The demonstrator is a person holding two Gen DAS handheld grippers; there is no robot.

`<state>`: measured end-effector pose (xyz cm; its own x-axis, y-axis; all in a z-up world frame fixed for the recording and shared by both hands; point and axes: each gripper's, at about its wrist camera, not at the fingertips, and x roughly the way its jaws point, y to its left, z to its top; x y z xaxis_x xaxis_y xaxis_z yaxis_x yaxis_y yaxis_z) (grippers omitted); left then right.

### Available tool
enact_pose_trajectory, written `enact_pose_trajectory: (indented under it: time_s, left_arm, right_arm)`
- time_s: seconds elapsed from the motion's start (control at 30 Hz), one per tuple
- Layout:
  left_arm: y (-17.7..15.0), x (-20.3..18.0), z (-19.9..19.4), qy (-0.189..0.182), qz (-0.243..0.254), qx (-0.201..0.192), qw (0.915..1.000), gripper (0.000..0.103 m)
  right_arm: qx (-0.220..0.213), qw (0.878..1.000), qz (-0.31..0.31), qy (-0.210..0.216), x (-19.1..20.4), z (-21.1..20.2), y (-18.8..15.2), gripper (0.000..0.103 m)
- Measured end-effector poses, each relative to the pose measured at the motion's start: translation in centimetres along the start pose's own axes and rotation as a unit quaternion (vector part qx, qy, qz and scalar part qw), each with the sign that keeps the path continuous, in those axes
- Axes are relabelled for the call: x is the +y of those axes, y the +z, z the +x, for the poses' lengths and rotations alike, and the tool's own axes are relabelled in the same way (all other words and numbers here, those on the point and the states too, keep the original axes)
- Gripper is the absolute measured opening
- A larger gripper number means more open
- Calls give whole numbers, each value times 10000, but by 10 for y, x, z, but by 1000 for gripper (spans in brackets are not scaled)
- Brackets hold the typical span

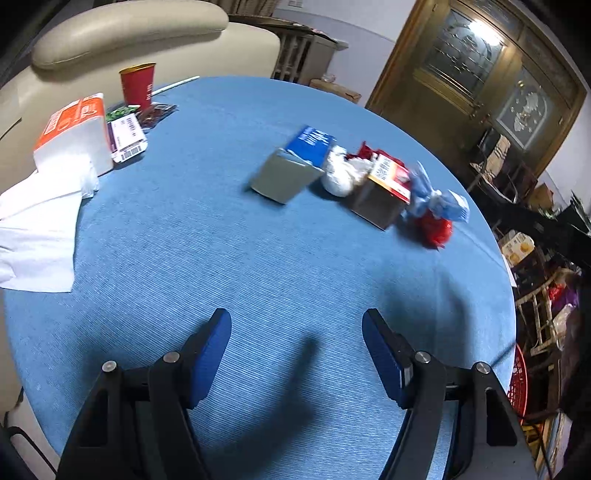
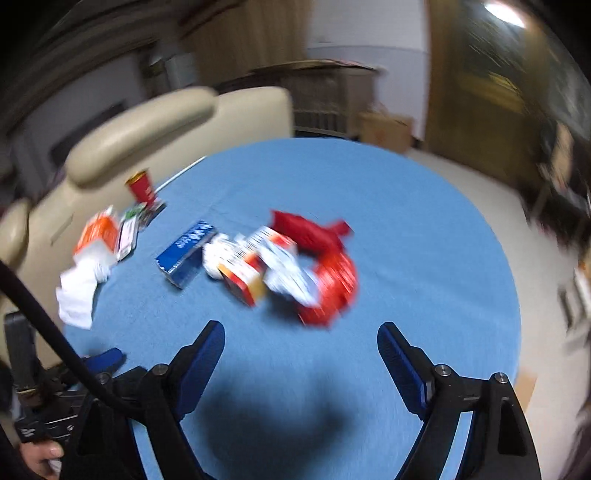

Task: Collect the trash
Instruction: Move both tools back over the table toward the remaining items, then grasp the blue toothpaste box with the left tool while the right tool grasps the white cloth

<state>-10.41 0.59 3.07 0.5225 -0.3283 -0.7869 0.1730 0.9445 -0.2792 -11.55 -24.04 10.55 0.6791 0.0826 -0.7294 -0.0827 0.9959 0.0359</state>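
No print on the trash could be read through the blur. The round tabletop (image 1: pixel 258 258), covered in ribbed blue cloth, stood by a cream leather sofa (image 1: pixel 129 33). The left tool (image 1: pixel 295 325) gaped empty; ahead lay a blue carton (image 1: pixel 310 144), a white wad (image 1: pixel 338 177), a red-labelled box (image 1: pixel 388 184) and a red bag (image 1: pixel 434 227). The right tool (image 2: pixel 301 339) gaped empty too, the trash just ahead.

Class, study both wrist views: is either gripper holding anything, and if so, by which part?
Nothing is held. The left gripper and right gripper both stand open over the bare blue tablecloth, nothing between their fingers.
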Motion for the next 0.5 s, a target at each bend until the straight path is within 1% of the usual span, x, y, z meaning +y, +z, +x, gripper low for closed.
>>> enact_pose_trajectory:
  time_s: [0.1,0.17,0.2,0.23,0.37,0.43,0.5]
  left_arm:
    - [7,9,2,31,-82,-39,10000,74]
    - [11,14,1,49,-127,-66,9999,74]
    - [14,16,1,54,-141,-81,9999,74]
    - [18,18,1,66,-150,-95,9998,74]
    - [34,18,0,53,-110,-205,9997,74]
    - [43,15,0,47,-48,-266,9996,74]
    - [52,9,2,27,40,-314,9995,74]
  right_arm:
    - [156,9975,-674,-138,21,24,20,71]
    - [385,9947,-939,-175,26,43,27,46]
    - [508,9935,-1005,-168,27,53,29,43]
    - [599,9923,-1073,-168,28,63,31,43]
    - [806,9851,-1487,-319,32,90,33,43]
    - [916,9821,-1594,-416,34,102,32,43]
    - [953,9820,-1583,-401,33,107,31,39]
